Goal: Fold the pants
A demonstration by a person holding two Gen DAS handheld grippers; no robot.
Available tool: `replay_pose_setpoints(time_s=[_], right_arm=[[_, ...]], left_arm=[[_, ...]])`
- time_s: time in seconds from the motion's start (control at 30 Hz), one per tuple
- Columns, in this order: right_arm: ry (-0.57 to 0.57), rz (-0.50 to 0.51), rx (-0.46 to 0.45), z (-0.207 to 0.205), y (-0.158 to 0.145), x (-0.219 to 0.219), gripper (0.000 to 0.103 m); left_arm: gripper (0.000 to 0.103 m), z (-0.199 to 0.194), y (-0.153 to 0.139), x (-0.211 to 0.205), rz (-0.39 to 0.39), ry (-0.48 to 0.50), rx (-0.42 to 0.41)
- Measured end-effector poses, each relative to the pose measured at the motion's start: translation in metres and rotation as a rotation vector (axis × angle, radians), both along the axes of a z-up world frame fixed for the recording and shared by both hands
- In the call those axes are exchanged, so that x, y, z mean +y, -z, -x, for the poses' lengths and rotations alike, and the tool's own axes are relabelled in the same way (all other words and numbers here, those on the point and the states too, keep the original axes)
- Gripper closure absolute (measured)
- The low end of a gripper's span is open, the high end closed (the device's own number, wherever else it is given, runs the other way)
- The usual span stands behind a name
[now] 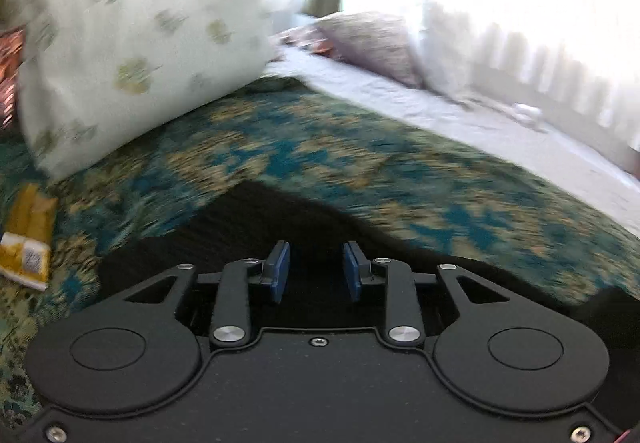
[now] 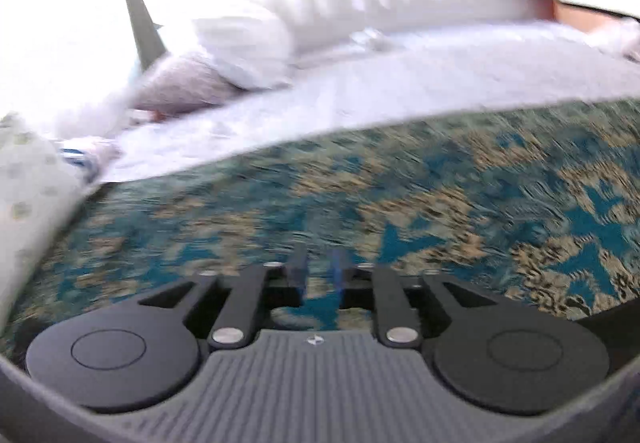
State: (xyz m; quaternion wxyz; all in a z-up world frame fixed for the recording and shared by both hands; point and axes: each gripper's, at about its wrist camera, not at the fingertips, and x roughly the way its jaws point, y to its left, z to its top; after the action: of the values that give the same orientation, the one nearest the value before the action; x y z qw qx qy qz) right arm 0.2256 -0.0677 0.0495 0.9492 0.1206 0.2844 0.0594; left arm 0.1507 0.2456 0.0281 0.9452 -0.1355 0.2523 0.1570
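Black fabric, the pants, is lying on a teal-and-tan patterned bedspread, occupying the near centre of the left wrist view and running under the left gripper. Left gripper's blue pads are standing apart w/ a clear gap between them; nothing is sitting in that gap, dark cloth is showing just beyond and below. Whether the tips are touching the cloth: cannot tell.

Right gripper is hovering over the bedspread; its pads are blurred but are showing a narrow gap w/ bedspread pattern visible through it, so released, grasping nothing. Pants aren't identifiable w/ certainty in the right wrist view.

White pillow w/ green motifs is resting far left on the bedspread. Yellow-and-white packet is lying near left. Pale sheet is extending far right, w/ a greyish pillow beyond it. Both views are motion-blurred.
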Motion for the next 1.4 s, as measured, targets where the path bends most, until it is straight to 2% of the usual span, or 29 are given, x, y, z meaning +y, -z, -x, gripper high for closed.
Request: replay_pose_setpoints(time_s=[0.03,0.1,0.2,0.27,0.33,0.37,0.4,0.43,0.5,0.57,0.67,0.73,0.8,0.83,0.9,1.0,1.07,1.17,1.27,1.33,1.4], right_arm=[[-0.05,0.001,-0.011,0.008,-0.003,0.005,0.063],[-0.16,0.045,-0.006,0.02,-0.002,0.023,0.062],[-0.276,0.13,0.018,0.03,0.012,0.056,0.053],[-0.28,0.175,0.052,0.031,0.027,0.068,0.05],[-0.248,0.185,0.09,0.029,0.038,0.067,0.05],[-0.21,0.207,0.106,0.027,0.044,0.063,0.051],[-0.172,0.232,0.116,0.025,0.048,0.056,0.054],[-0.132,0.26,0.121,0.024,0.052,0.05,0.056],[-0.048,0.321,0.108,0.028,0.056,0.033,0.054],[0.024,0.372,0.107,0.033,0.06,0.015,0.051],[0.076,0.398,0.11,0.036,0.063,-0.012,0.041],[0.102,0.403,0.112,0.04,0.06,-0.027,0.037],[0.157,0.422,0.126,0.038,0.06,-0.038,0.036],[0.171,0.41,0.124,0.039,0.059,-0.045,0.035],[0.211,0.374,0.099,0.049,0.051,-0.055,0.035],[0.162,0.352,0.011,0.077,0.039,-0.051,0.034],[0.1,0.365,-0.039,0.094,0.033,-0.039,0.03],[-0.034,0.371,-0.095,0.123,0.028,-0.013,0.028],[-0.187,0.358,-0.114,0.151,0.032,0.014,0.026],[-0.248,0.35,-0.104,0.163,0.035,0.028,0.026],[-0.294,0.341,-0.088,0.174,0.041,0.039,0.026]], left_arm=[[0.078,0.002,-0.005,-0.01,-0.027,0.043,-0.01],[0.081,0.002,-0.011,-0.032,-0.069,0.174,-0.018],[0.08,-0.012,-0.011,-0.064,-0.043,0.378,0.017],[0.081,-0.03,-0.005,-0.079,-0.025,0.401,0.066],[0.086,-0.054,0.009,-0.085,-0.009,0.377,0.138],[0.096,-0.061,0.015,-0.083,0.0,0.354,0.148],[0.099,-0.065,0.018,-0.078,0.007,0.327,0.137],[0.099,-0.067,0.02,-0.075,0.016,0.315,0.127],[0.099,-0.069,0.021,-0.062,0.087,0.302,0.123],[0.099,-0.069,0.023,-0.054,0.128,0.298,0.114],[0.099,-0.067,0.023,-0.048,0.151,0.293,0.094],[0.098,-0.054,0.018,-0.046,0.105,0.239,0.102],[0.091,-0.036,0.013,-0.038,0.052,0.18,0.105],[0.087,-0.026,0.011,-0.032,0.027,0.146,0.102],[0.087,-0.01,0.01,-0.021,-0.025,0.089,0.104],[0.088,0.012,0.014,-0.003,-0.109,-0.008,0.121],[0.087,0.023,0.017,0.005,-0.144,-0.01,0.121],[0.087,0.029,0.017,-0.001,-0.26,-0.034,0.147],[0.087,0.034,0.017,0.001,-0.254,-0.043,0.165],[0.087,0.038,0.015,0.003,-0.23,-0.049,0.167],[0.087,0.044,0.007,0.006,-0.164,-0.059,0.166]])
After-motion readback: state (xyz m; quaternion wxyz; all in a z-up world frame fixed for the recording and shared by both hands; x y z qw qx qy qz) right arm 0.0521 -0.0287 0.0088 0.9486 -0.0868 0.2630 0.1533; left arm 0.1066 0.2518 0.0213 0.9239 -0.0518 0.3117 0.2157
